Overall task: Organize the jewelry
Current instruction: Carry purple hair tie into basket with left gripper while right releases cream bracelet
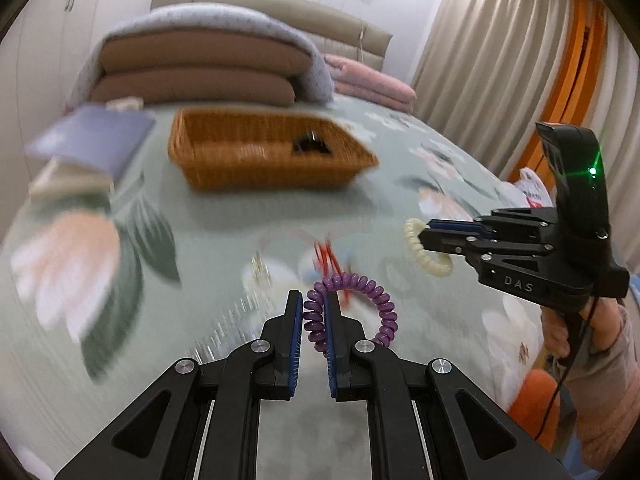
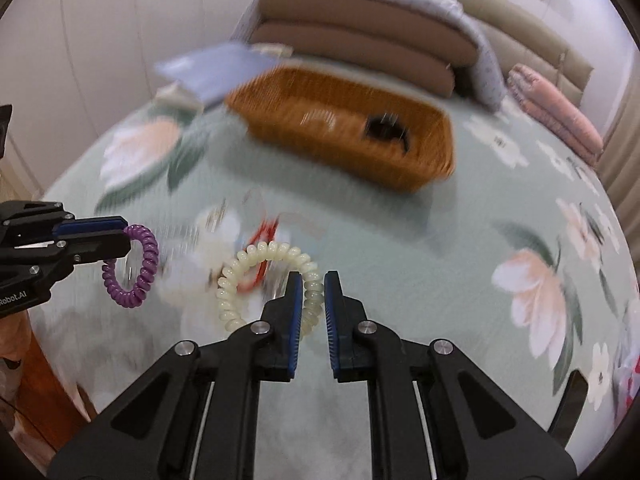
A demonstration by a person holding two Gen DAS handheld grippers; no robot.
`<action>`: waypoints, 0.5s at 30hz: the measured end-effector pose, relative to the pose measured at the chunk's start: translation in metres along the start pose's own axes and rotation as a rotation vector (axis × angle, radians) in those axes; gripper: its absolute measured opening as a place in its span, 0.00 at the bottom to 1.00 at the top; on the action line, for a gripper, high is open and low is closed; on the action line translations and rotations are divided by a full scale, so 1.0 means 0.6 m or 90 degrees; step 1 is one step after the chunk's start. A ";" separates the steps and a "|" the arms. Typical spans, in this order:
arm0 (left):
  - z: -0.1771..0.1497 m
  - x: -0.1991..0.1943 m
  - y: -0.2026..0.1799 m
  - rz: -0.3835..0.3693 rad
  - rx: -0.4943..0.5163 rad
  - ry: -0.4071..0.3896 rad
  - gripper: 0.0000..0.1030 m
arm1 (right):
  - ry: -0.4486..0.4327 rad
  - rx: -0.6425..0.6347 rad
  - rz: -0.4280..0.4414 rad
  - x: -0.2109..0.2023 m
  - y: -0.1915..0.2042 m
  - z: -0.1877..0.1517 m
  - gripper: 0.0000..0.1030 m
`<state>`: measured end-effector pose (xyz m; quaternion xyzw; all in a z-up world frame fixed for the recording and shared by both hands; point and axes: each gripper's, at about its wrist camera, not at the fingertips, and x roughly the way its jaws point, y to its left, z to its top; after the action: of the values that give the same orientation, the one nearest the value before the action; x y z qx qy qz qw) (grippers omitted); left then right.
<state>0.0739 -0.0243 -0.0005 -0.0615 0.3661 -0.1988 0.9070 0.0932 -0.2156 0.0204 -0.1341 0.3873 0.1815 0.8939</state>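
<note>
My left gripper (image 1: pixel 313 300) is shut on a purple spiral coil bracelet (image 1: pixel 360 284) and holds it above the bed; it also shows in the right wrist view (image 2: pixel 136 272). My right gripper (image 2: pixel 313 280) is shut on a cream spiral coil bracelet (image 2: pixel 248 264), which shows in the left wrist view (image 1: pixel 420 252) too, held by the right gripper (image 1: pixel 428 232). A brown wicker basket (image 1: pixel 208 168) stands further back on the bed, with a dark item (image 1: pixel 310 146) and a pale item inside. A red piece (image 1: pixel 326 258) lies blurred on the cover beneath the grippers.
The bed has a pale green floral cover (image 1: pixel 120 280). A blue book on a stack (image 1: pixel 92 140) lies left of the basket. Folded brown and grey bedding (image 1: pixel 200 64) and pink bedding (image 1: pixel 372 80) lie behind. Curtains (image 1: pixel 500 40) hang at the right.
</note>
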 end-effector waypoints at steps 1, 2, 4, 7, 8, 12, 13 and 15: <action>0.017 0.000 0.001 0.007 0.007 -0.009 0.10 | -0.017 0.014 0.000 -0.005 -0.011 0.018 0.10; 0.039 0.000 0.003 0.013 0.014 -0.019 0.10 | -0.026 0.022 0.001 -0.005 -0.021 0.032 0.10; 0.083 0.004 0.008 0.020 0.022 -0.037 0.10 | -0.049 0.039 -0.001 0.000 -0.037 0.072 0.10; 0.144 0.021 0.023 0.026 0.021 -0.057 0.10 | -0.067 0.057 -0.002 0.019 -0.059 0.126 0.10; 0.162 0.030 0.030 0.026 0.017 -0.060 0.10 | -0.072 0.065 -0.007 0.031 -0.070 0.148 0.10; 0.226 0.080 0.062 0.032 -0.006 -0.064 0.10 | -0.076 0.093 -0.022 0.091 -0.104 0.216 0.10; 0.241 0.100 0.073 0.037 -0.014 -0.060 0.10 | -0.072 0.105 -0.021 0.114 -0.114 0.236 0.10; 0.258 0.135 0.089 0.051 -0.022 -0.051 0.10 | -0.062 0.118 -0.016 0.149 -0.125 0.256 0.10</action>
<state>0.2504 -0.0138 0.0460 -0.0705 0.3350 -0.1533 0.9270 0.2809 -0.2050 0.0636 -0.0465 0.3567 0.1397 0.9225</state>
